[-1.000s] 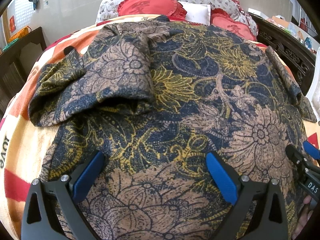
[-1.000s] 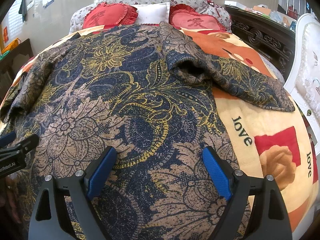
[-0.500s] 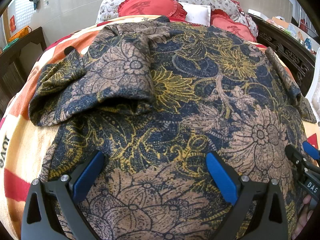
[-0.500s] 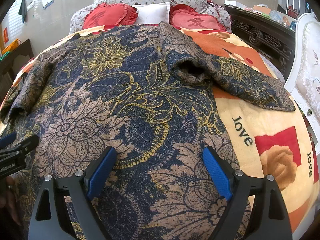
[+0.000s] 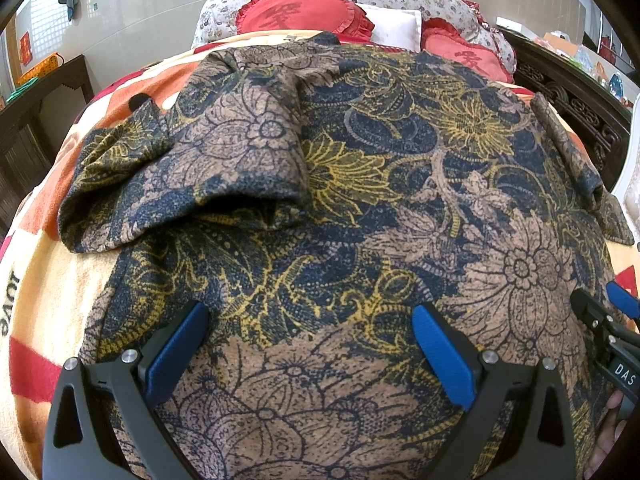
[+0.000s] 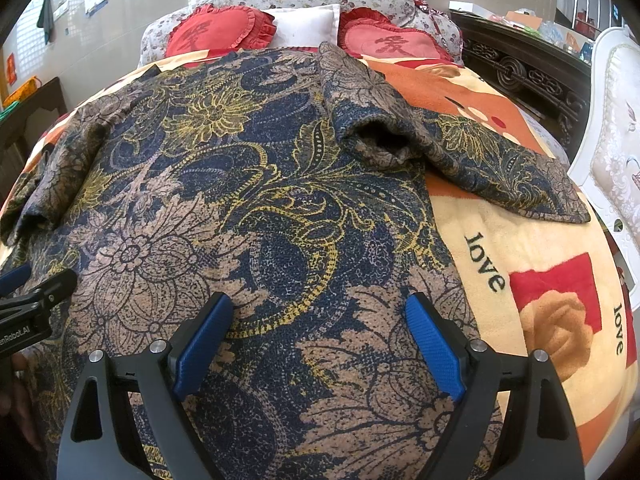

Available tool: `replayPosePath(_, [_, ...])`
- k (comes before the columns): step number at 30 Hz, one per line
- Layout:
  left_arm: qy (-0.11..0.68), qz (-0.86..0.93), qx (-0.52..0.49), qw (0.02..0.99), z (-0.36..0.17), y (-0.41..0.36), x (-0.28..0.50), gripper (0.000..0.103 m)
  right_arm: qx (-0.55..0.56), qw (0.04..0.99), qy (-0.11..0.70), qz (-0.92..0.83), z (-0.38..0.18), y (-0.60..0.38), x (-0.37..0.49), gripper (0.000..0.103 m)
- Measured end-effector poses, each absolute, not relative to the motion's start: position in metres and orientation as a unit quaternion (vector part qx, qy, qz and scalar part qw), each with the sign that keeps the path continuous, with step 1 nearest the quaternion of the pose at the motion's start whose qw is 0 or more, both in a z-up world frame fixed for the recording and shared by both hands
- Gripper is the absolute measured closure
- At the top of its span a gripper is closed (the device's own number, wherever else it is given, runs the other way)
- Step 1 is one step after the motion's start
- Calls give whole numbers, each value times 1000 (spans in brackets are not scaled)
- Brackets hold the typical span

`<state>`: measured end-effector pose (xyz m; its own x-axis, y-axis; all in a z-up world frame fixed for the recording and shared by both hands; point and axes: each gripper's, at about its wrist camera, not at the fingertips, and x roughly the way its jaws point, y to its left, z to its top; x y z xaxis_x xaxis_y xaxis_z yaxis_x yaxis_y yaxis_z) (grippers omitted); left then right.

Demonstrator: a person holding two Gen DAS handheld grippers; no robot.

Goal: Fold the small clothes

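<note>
Left wrist view: floral shirt (image 5: 360, 208) lies spread on blanket (image 5: 40, 280); the 2 tongs, left gripper (image 5: 310, 344) and right gripper (image 6: 320, 334), gape wide, empty. Soft, limp cloth; pinch hem corners

The blanket (image 6: 520, 236) has the word "love" on it in dark letters, more than once. The other gripper's black arm (image 5: 616, 360) says "DAS", and the rest is cut off. The red heart pillows (image 6: 392, 40) each have a big Chinese sign, too blurry to read
</note>
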<state>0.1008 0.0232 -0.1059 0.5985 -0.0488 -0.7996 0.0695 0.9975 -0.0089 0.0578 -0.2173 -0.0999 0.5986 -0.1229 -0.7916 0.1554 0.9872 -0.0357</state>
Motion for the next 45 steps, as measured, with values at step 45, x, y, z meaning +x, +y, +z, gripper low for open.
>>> replayPosePath(45, [446,-34,9,894,-107,23,101,0,20,894,441,-78,-100,-217,59,1])
